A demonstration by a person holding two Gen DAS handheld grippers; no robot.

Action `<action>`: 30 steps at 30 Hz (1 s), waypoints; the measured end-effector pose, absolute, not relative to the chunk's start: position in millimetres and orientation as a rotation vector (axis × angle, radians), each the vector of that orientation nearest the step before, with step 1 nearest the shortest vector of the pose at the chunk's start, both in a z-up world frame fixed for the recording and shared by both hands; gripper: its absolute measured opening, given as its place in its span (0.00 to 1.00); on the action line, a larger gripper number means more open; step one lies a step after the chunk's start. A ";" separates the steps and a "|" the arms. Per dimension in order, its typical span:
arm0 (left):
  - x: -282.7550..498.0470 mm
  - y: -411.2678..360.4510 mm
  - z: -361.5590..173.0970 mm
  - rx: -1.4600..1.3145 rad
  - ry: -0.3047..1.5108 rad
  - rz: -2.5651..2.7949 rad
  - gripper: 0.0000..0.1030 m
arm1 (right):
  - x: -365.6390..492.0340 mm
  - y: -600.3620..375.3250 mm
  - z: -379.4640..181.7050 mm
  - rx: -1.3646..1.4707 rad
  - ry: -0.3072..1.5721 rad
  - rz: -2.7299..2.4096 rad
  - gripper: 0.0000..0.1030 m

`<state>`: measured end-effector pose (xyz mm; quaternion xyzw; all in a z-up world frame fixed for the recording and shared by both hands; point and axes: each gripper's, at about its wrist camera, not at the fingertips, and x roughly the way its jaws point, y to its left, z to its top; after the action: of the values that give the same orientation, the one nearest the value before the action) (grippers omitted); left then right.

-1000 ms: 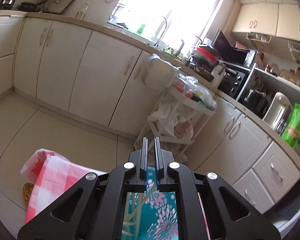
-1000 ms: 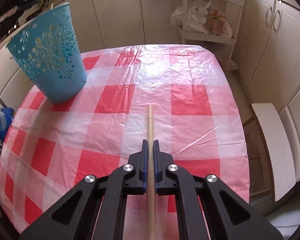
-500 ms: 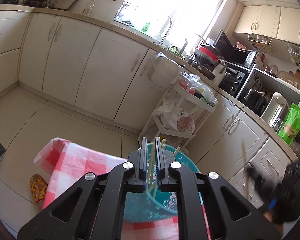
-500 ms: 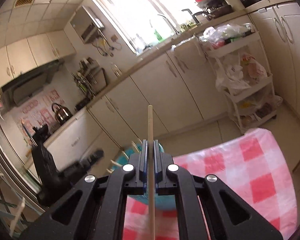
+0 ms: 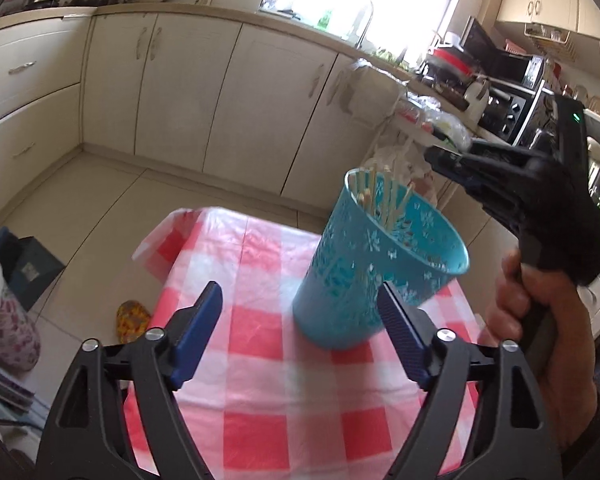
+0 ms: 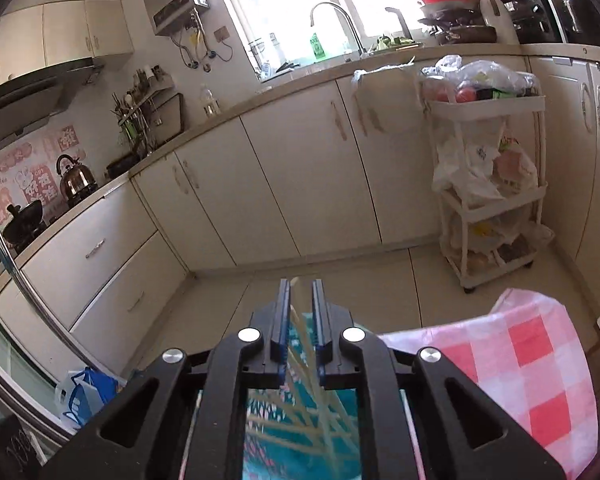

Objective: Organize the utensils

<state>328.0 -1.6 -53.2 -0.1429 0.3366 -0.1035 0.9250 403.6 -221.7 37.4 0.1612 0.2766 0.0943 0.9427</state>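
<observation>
With my left gripper [image 5: 300, 332] wide and empty, I'd part my right gripper's [image 6: 301, 300] narrow jaws over the cup [image 5: 376, 264] so the chopstick [image 6: 296, 312] drops straight.

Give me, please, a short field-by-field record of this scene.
Surface: checked cloth, red and white, covering the table
Container: teal cup, standing on the cloth
Contents: wooden chopsticks, leaning inside the cup
Left hand-held gripper: wide open, empty, facing the cup
Right hand-held gripper: above the cup, jaws slightly parted, one chopstick slanting loose between them
</observation>
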 end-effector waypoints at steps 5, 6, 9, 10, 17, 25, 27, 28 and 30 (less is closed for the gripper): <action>289.6 2.1 -39.6 -0.244 0.725 -0.168 0.87 | 311.0 -229.1 40.7 0.277 0.591 0.204 0.64; 279.0 2.3 -35.0 -0.231 0.728 -0.153 0.89 | 291.9 -230.1 41.7 0.271 0.601 0.205 0.74; 246.7 0.9 -21.4 -0.189 0.731 -0.112 0.92 | 227.1 -231.7 42.8 0.267 0.642 0.209 0.84; 237.1 0.4 -17.7 -0.181 0.730 -0.101 0.93 | 211.2 -233.0 42.4 0.268 0.654 0.205 0.86; 147.5 -7.5 -9.8 -0.097 0.747 -0.067 0.93 | 94.5 -234.8 36.7 0.279 0.750 0.166 0.92; 78.9 -11.3 5.8 -0.003 0.747 -0.016 0.93 | 31.2 -195.5 25.1 0.194 0.818 0.150 0.93; 62.6 -10.8 10.6 -0.002 0.755 -0.036 0.93 | 16.5 -190.1 25.1 0.182 0.824 0.145 0.93; 56.9 -9.1 11.5 -0.004 0.762 -0.043 0.93 | 10.6 -191.1 25.1 0.189 0.821 0.140 0.93; 44.4 -8.2 12.9 0.000 0.788 -0.056 0.93 | -3.8 -195.2 27.9 0.230 0.804 0.128 0.93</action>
<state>44.4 -8.2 12.9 -0.0001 0.3839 -0.0275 0.9229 -3.8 -195.2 27.9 0.1114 0.3903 0.0621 0.9118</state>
